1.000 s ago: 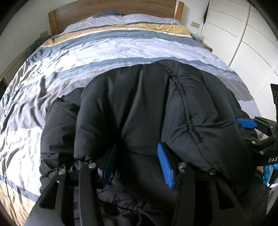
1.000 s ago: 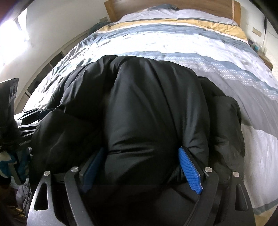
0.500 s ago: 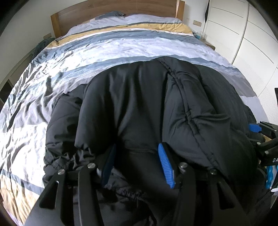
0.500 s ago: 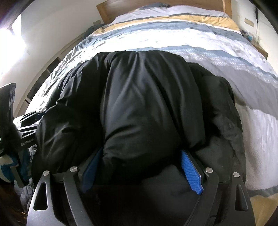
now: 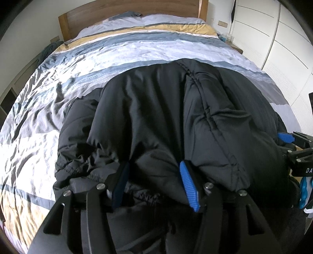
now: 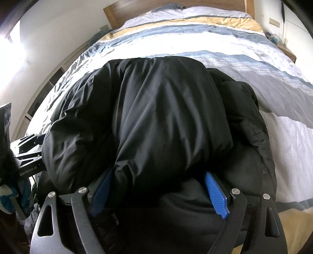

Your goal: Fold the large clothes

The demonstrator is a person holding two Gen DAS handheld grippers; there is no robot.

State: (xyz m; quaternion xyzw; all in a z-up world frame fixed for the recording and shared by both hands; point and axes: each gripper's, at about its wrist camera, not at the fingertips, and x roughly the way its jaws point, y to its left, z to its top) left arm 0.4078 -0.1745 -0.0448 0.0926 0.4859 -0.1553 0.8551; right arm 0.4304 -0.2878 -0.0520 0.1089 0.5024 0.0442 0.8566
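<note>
At the foot of the bed (image 5: 137, 48), we are working a black puffer jacket (image 5: 166, 117) that is lying in a thick folded bundle on the striped duvet (image 5: 49, 117), at the end away from the wooden headboard (image 5: 127, 9).

Our left gripper (image 5: 156, 181) is straddling a fat lobe of the jacket's near edge, and its jaws have just been opening, so the padding is sitting between the blue pads (image 5: 188, 187) rather than being squeezed hard; we judge that grip to be letting go. Our right gripper (image 6: 158, 193) is standing wide with a bulging roll of the same jacket filling the gap. The pads are pressing into its flanks, so we are calling that a hold on a very thick fold.

From the left camera we are also catching the right tool at the jacket's side nearer the white wardrobe (image 5: 283, 48).

Now the risks. Puffy filling is springy, so the fold may well pop open as we are easing off. Slick shell fabric could be slipping out of the wide right hold. A loose gathered hem (image 5: 78, 166) is trailing out on the side away from the wardrobe, and it may be dragging the bundle crooked.
</note>
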